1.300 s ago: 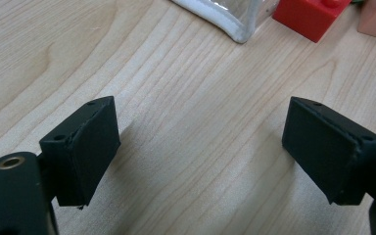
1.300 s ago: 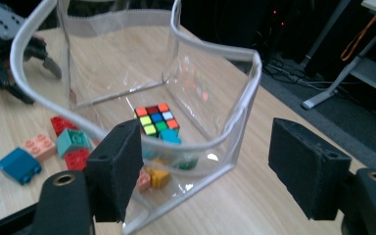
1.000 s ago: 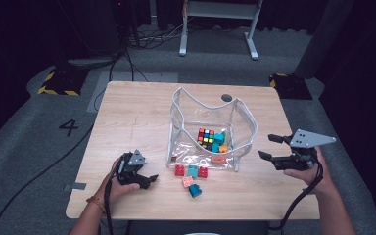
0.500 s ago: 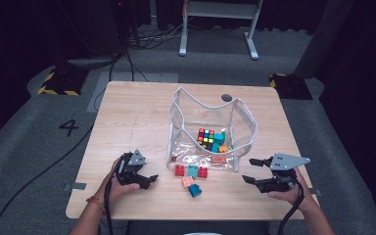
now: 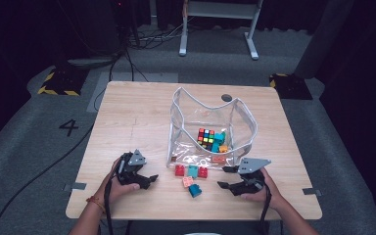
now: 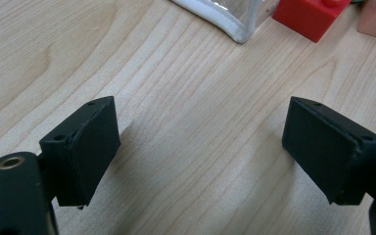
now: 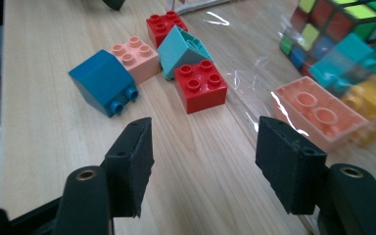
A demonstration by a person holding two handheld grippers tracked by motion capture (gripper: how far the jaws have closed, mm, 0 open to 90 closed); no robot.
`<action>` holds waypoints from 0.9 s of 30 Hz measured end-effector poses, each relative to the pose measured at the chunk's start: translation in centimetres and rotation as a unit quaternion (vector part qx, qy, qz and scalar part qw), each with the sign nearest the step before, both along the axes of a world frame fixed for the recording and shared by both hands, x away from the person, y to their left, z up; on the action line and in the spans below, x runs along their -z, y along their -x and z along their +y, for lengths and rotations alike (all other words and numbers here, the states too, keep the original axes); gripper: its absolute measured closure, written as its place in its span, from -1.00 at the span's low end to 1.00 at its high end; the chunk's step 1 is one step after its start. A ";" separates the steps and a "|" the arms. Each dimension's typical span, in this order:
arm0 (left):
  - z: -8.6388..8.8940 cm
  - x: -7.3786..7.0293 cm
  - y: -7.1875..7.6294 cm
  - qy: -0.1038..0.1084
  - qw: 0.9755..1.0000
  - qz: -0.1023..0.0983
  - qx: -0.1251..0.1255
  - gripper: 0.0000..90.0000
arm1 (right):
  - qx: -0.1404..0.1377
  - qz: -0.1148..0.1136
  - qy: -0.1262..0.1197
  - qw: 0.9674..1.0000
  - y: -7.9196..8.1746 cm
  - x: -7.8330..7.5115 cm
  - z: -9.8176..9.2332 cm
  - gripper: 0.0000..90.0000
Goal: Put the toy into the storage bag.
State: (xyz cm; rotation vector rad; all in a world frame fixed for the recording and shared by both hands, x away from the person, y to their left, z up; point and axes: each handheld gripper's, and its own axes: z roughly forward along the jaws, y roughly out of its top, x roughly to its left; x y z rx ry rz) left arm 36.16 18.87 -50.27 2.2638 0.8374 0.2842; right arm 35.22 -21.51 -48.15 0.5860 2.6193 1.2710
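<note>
1. The right gripper [image 5: 229, 177] sits low over the table [image 5: 137, 117], its jaws apart with bare wood between them; they have just been closing, and nothing is between them.
2. Just ahead of its jaws lies a red block [image 7: 200, 84], studs up.
3. Beyond that, a teal block [image 7: 183, 50] is tipped on its side, touching the red one; its underside is hard to read.
4. Ahead and left lie a pink block [image 7: 136, 58] and a blue block [image 7: 104, 80] on its side, touching each other.
5. A second red block [image 7: 165, 25] lies farthest off, partly hidden behind the teal one.
6. To the right stands a clear bag [image 5: 210, 125]; glare blurs the puzzle cube [image 7: 335, 22] inside, cut off at the frame's top.
7. The left gripper [image 5: 149, 179] rests well apart from the blocks, jaws parted over bare wood, empty.
</note>
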 end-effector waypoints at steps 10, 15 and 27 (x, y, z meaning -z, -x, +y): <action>0.0 0.0 0.0 0.000 1.000 0.000 0.000 -0.68 | -0.011 0.014 0.010 1.000 -1.4 1.8 4.1 -0.17; 0.0 0.0 0.0 0.000 1.000 0.000 0.000 -0.68 | -0.007 0.007 0.004 1.000 -1.8 2.0 5.0 -0.17; 0.0 0.0 0.0 0.001 1.000 0.000 0.000 -0.68 | -0.028 -0.003 0.016 0.999 -1.9 2.2 5.7 0.31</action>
